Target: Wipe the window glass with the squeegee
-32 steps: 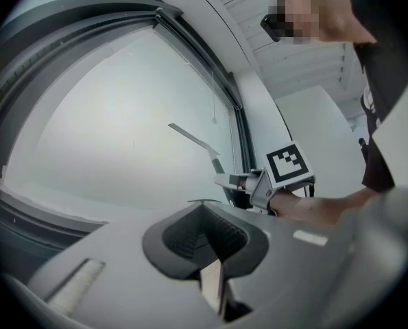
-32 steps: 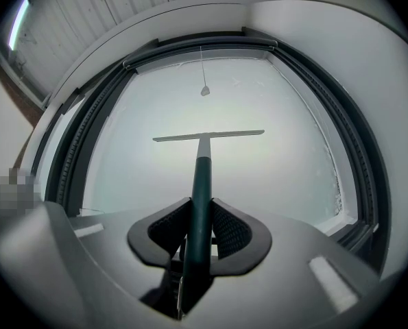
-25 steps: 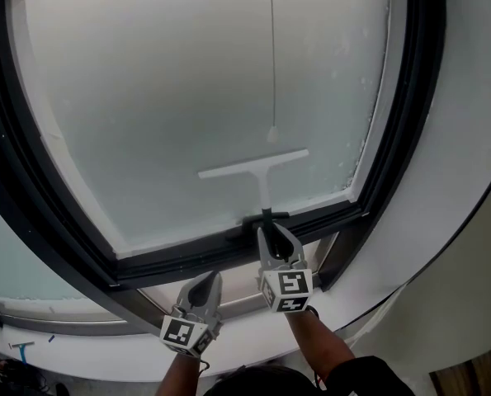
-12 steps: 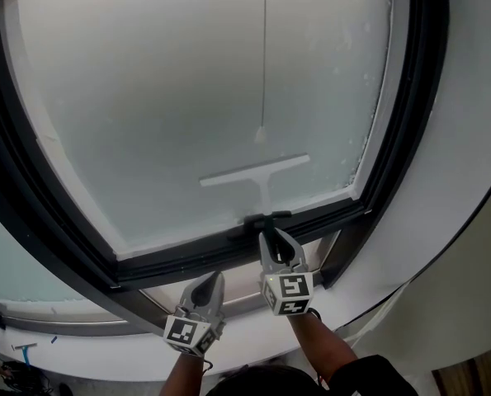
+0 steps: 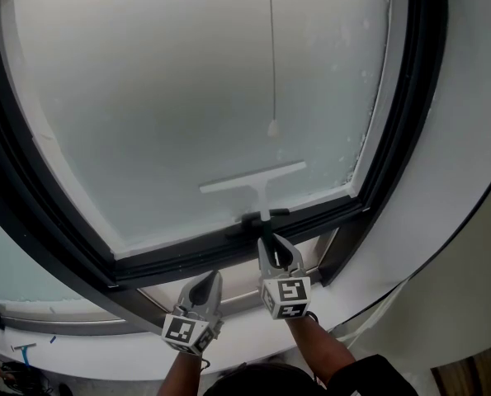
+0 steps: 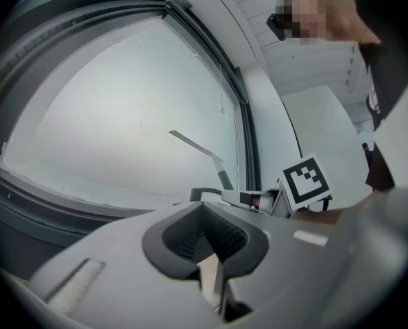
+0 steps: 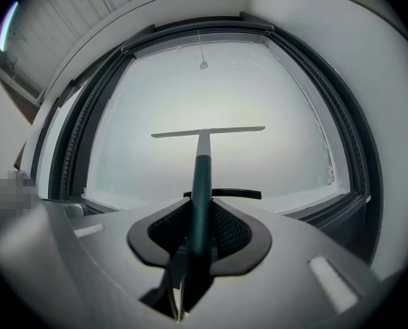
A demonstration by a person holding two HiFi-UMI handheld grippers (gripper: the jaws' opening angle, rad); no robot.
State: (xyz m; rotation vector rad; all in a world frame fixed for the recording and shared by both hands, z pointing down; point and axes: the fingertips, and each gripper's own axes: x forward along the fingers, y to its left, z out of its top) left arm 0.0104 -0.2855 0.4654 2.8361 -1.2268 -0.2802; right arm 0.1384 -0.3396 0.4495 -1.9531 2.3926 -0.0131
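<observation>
frosted pane (image 5: pixel 187 97) in dark frame (image 5: pixel 412 139); white wall (image 5: pixel 468 188) right; pull cord (image 5: pixel 272 56) hanging; soft daylight.

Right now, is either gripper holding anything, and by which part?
The right gripper is shut on the squeegee by its dark handle; the left gripper is shut and empty.

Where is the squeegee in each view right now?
Head view: squeegee low centre on the glass, just above the right gripper.
Left gripper view: squeegee at centre, seen from the side, blade slanting.
Right gripper view: squeegee dead centre, handle clamped between the jaws.
Shared landmark: the dark window frame's right upright.
</observation>
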